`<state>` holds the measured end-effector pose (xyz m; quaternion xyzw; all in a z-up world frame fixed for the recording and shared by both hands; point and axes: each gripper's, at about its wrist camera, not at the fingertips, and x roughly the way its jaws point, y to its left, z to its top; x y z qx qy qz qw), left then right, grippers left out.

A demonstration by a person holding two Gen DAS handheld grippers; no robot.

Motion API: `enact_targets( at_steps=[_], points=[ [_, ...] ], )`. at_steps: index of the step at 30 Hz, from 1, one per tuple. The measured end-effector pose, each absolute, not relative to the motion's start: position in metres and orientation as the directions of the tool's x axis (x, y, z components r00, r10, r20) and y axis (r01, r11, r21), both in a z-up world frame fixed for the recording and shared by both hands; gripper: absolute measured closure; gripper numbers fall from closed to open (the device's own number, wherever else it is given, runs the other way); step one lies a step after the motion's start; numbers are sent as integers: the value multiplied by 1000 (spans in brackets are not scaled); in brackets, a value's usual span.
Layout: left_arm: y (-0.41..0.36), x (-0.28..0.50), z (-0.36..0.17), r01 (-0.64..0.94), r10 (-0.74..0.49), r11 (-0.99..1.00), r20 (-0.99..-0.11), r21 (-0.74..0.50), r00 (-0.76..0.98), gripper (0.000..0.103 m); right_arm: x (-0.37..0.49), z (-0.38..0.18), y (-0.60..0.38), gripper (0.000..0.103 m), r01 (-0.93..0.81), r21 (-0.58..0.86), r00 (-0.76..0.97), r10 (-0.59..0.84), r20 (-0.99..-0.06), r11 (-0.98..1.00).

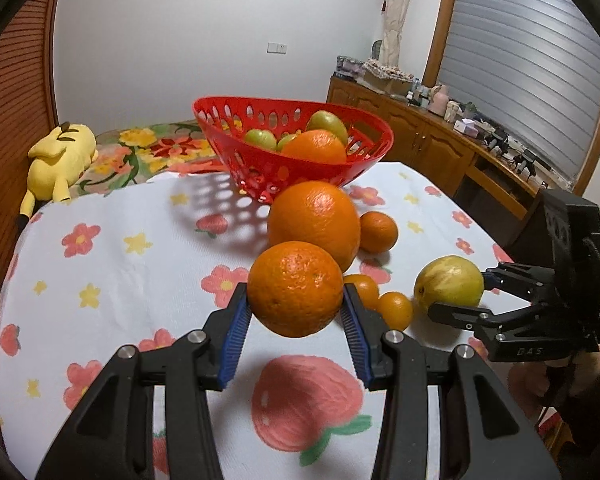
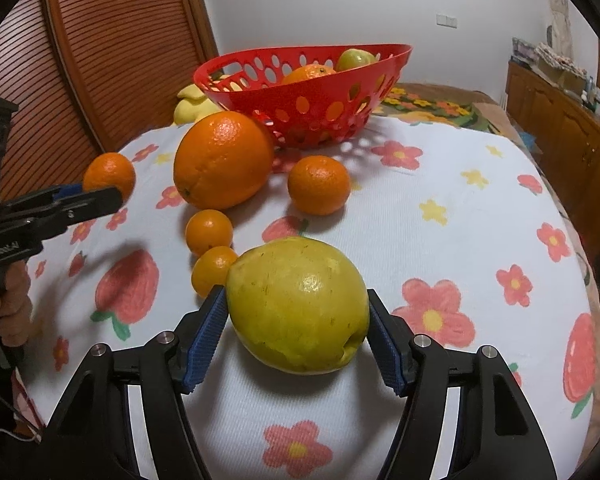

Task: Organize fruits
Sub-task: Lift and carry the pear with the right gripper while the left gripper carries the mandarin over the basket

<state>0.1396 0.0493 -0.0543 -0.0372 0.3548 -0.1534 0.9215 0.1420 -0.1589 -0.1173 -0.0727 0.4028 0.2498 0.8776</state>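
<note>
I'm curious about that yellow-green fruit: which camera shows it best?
The right wrist view: the yellow-green fruit fills the foreground between the right gripper's fingers, skin blemishes visible. The left wrist view shows it small, near the right edge, partly hidden by those fingers.

The left gripper [image 1: 296, 308] points down at a slant above the table [image 1: 140, 264], its blue pads [image 1: 236, 332] pressed on both sides of an orange [image 1: 295, 288] held clear of the cloth. A hand [image 2: 10, 300] grips its handle from below. The right gripper [image 2: 298, 334] slants down too, low near the table's right edge, its jaws set around a yellow-green fruit [image 2: 298, 304], the pads at or just beside the skin.
</note>
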Motion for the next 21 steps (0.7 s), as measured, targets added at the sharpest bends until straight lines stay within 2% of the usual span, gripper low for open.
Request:
enact_targets(
  at_steps=[21],
  points=[
    [44, 137, -25, 281, -326, 945, -590, -170, 738, 60, 134, -68, -165, 35, -526, 62, 608, 426, -671, 848]
  ],
)
